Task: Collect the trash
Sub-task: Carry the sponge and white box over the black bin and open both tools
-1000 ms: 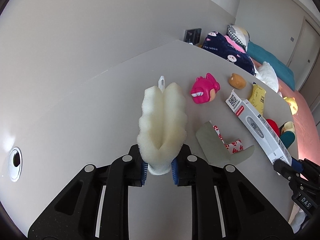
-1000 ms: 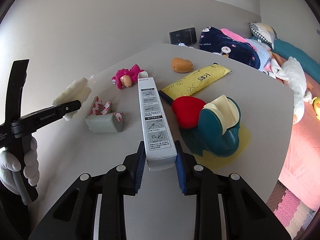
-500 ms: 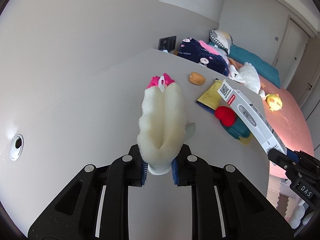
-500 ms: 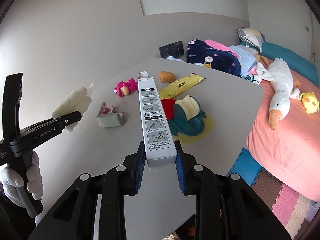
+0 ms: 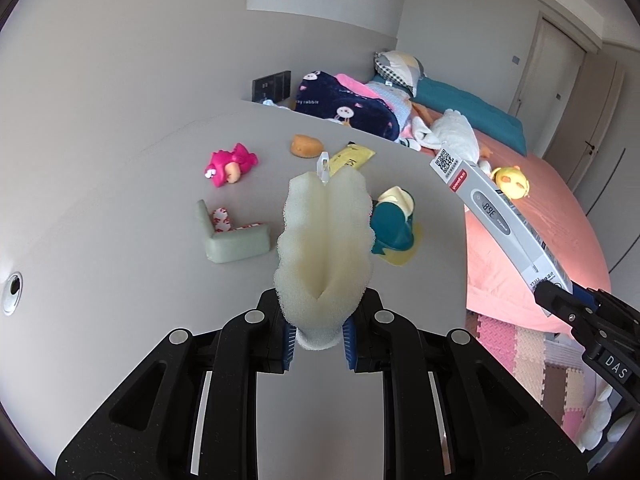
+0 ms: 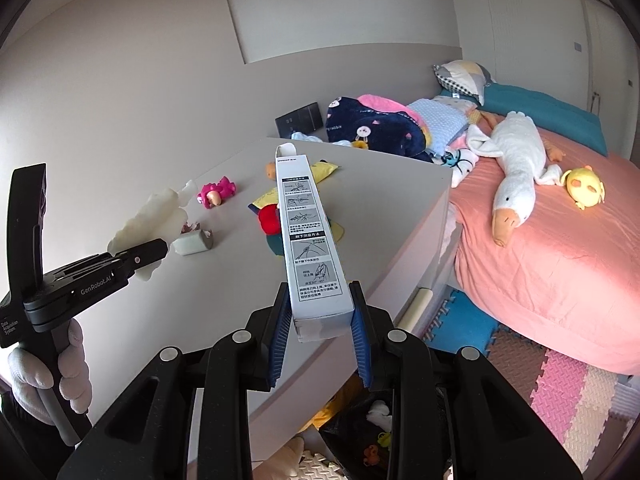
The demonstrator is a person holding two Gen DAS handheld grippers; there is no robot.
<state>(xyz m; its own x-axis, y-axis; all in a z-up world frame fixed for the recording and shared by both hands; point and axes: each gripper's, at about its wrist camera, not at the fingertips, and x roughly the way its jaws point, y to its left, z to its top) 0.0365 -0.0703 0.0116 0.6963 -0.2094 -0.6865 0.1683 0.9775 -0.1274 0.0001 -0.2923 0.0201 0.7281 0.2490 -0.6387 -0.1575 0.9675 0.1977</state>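
Both tongs loaded, held above the table

Left tongs (image 5: 318,338) pinch a folded foam (image 5: 325,240) piece; right tongs (image 6: 320,330) clamp a long white box (image 6: 310,240) — both lifted off the table (image 5: 120,240), where a pink toy (image 5: 229,163) lies far left.
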